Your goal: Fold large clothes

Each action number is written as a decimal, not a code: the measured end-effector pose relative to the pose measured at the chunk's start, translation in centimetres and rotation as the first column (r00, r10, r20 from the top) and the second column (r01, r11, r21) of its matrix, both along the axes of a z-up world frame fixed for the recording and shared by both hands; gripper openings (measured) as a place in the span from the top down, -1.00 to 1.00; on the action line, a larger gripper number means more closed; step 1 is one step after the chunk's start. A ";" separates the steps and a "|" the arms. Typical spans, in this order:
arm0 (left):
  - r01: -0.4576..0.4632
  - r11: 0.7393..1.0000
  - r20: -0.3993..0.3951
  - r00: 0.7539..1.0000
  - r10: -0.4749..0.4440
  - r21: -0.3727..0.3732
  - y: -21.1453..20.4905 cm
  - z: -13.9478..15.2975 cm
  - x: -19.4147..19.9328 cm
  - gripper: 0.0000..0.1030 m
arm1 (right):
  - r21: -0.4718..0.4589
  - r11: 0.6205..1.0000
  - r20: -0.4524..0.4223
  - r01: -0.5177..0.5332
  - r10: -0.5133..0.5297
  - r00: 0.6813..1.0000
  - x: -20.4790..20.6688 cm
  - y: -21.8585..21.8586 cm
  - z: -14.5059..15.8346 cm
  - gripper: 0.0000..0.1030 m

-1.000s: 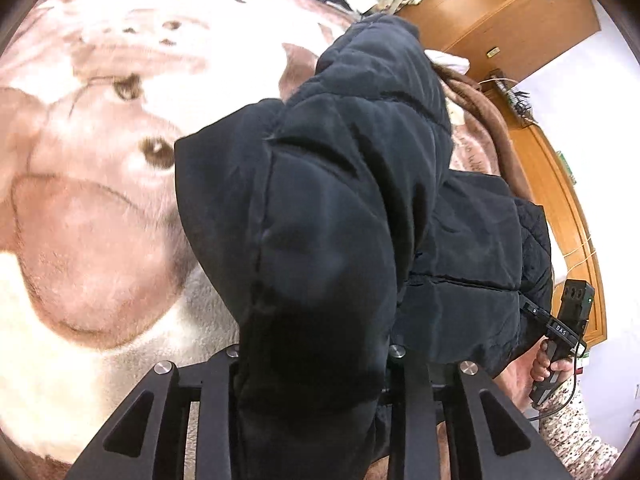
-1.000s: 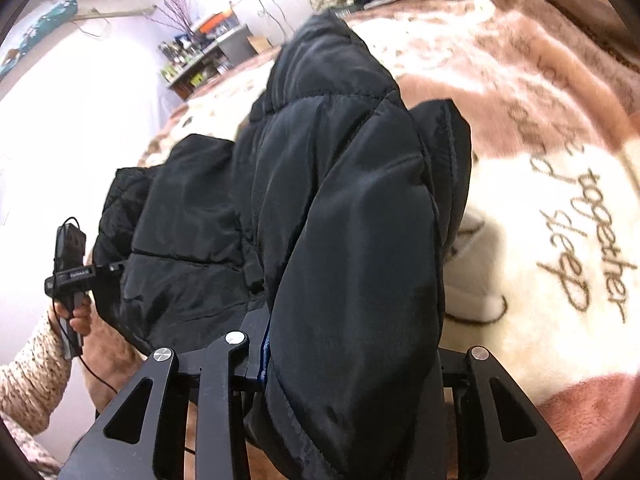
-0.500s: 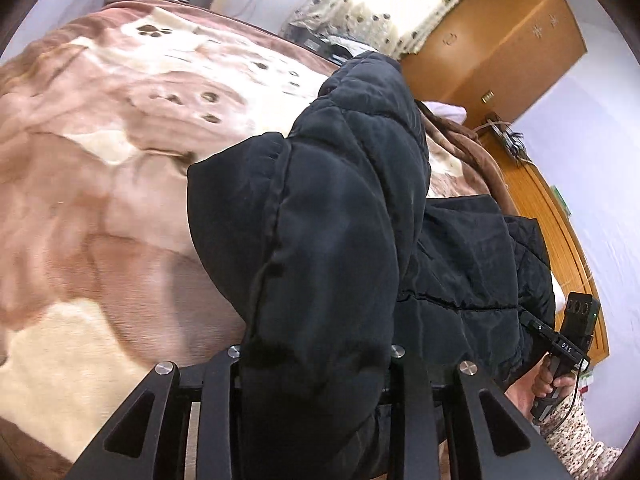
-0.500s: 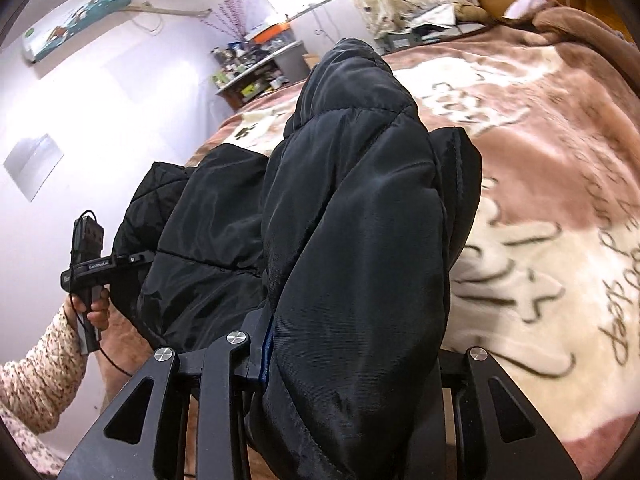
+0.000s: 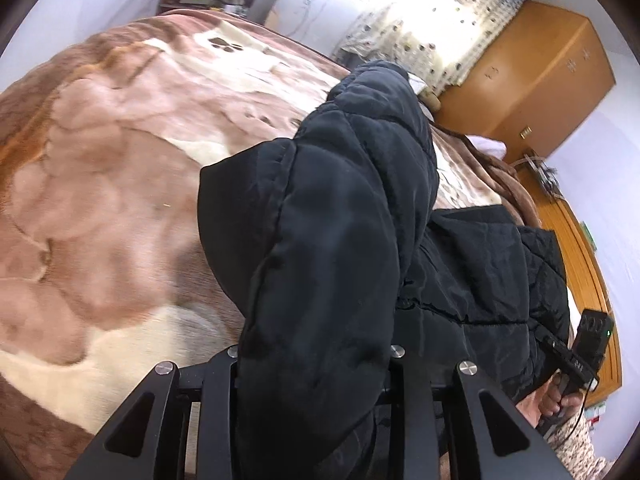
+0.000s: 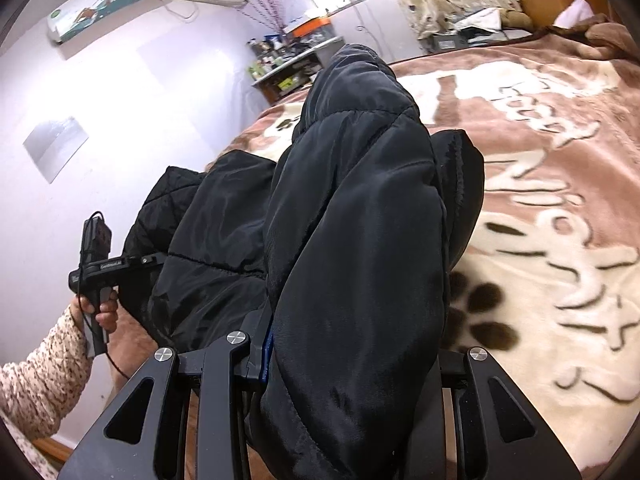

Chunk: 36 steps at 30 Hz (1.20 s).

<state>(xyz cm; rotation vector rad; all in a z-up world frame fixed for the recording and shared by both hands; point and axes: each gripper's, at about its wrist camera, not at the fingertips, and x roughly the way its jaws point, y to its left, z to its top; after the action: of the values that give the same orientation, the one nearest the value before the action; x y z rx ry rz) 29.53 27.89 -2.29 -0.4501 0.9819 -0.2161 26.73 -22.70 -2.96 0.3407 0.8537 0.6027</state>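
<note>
A black padded jacket [image 5: 340,240] hangs between both grippers above the bed; it also fills the middle of the right wrist view [image 6: 360,240]. My left gripper [image 5: 316,360] is shut on a thick fold of the jacket, which covers its fingertips. My right gripper [image 6: 352,344] is shut on another fold of it, fingertips hidden by the cloth. The right gripper shows at the far right of the left wrist view [image 5: 580,356], and the left gripper shows at the left of the right wrist view [image 6: 100,268], each at the jacket's edge.
A brown and cream plush blanket [image 5: 100,220] with paw prints and lettering [image 6: 560,220] covers the bed below. A wooden wardrobe [image 5: 532,80] stands at the back right, a cluttered shelf [image 6: 292,56] at the back wall, and an air conditioner [image 6: 104,0] hangs on the wall.
Both grippers have lifted and tilted upward with the jacket: more of the walls, shelf and wardrobe shows now, and the blanket has slid lower in both views. Both grips are unchanged.
</note>
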 end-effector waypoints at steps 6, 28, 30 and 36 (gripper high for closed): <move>-0.030 0.999 -0.043 0.999 0.031 0.021 0.8 -2.2 0.2 0.40 | -0.003 1.000 -0.030 0.005 -0.005 1.000 0.4 0.9 -2.2 0.31; -0.053 0.990 -0.161 0.984 0.075 0.133 0.1 -7.1 1.8 -0.22 | -0.148 0.988 -0.146 0.043 -0.065 0.987 0.4 0.6 -7.5 -0.07; -0.053 0.988 -0.165 0.983 0.077 0.143 0.0 -7.0 1.9 -0.25 | -0.164 0.985 -0.149 0.046 -0.070 0.986 0.6 0.8 -7.2 -0.12; -0.103 0.988 -0.143 0.983 0.119 0.113 0.9 -5.5 1.0 -0.26 | -0.192 0.979 -0.185 0.071 -0.107 0.977 0.6 0.7 -5.8 -0.27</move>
<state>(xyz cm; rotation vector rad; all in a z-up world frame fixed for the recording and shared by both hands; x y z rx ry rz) 30.52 28.75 -7.74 -0.4274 1.1059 -0.0293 27.37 -22.00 -8.77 0.2700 1.0683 0.4061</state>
